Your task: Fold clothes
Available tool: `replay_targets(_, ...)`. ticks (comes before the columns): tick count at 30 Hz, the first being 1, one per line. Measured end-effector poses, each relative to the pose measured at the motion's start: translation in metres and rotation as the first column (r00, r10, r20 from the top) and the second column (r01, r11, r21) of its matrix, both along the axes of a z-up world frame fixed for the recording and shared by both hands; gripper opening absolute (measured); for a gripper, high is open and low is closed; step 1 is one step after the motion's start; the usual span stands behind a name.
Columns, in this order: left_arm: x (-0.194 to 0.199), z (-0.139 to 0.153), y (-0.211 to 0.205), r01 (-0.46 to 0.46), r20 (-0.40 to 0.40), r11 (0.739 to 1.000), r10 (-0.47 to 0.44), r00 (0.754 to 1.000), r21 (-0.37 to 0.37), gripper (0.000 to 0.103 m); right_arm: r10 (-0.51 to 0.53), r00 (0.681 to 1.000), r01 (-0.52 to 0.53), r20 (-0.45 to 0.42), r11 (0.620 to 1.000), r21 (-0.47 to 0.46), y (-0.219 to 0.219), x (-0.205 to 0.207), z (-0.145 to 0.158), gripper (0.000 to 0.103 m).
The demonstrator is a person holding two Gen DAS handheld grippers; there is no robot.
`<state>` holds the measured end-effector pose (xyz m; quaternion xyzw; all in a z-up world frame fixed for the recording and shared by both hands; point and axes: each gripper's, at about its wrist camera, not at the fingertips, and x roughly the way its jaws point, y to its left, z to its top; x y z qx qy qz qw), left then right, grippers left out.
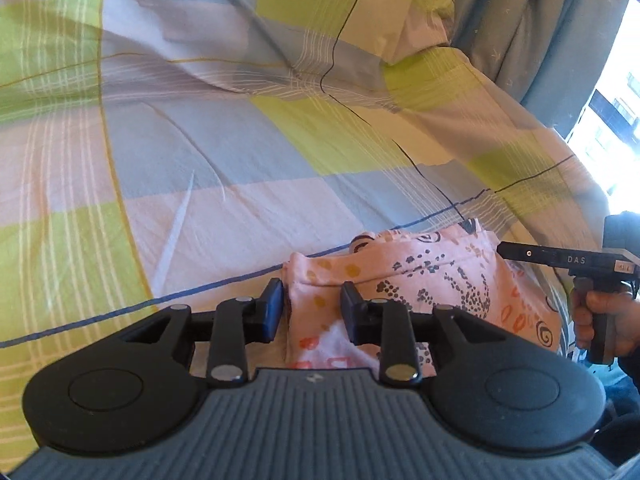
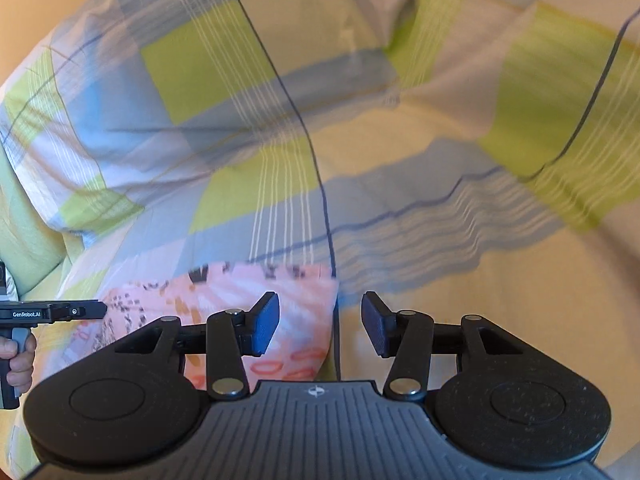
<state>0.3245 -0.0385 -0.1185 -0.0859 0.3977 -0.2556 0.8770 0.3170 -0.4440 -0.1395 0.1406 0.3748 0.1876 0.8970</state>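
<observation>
A folded pink garment (image 1: 420,280) with dark dots, swirls and red marks lies on the checked bedspread (image 1: 240,140). My left gripper (image 1: 312,308) hovers over its left end with the jaws slightly apart; the cloth's edge lies between the pads, which do not press it. In the right wrist view the garment (image 2: 224,292) is low and left of centre. My right gripper (image 2: 320,320) stands open over its right edge, one pad above the cloth and the other above the bedspread (image 2: 400,140). Each view also shows the other gripper from the side: the right one (image 1: 560,260) and the left one (image 2: 52,312).
A person's hand (image 1: 600,320) grips the right handle, and fingers (image 2: 20,360) hold the left one. Grey curtains (image 1: 520,20) and a bright window (image 1: 612,120) stand beyond the bed's far right. A plaid pillow (image 2: 80,140) rises at the left.
</observation>
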Motion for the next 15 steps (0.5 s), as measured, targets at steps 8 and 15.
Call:
replay_targets(8, -0.008, 0.006, 0.018, -0.064, 0.086, 0.993, 0.072, 0.994, -0.098, 0.001, -0.070, 0.995, 0.063, 0.070, 0.993, 0.097, -0.001, -0.003, -0.015, 0.002)
replay_targets(15, 0.000, -0.008, 0.012, -0.094, 0.040, 0.993, 0.097, 0.994, -0.070, 0.006, -0.118, 0.986, 0.108, 0.119, 0.990, 0.091, -0.010, 0.002, -0.006, 0.001)
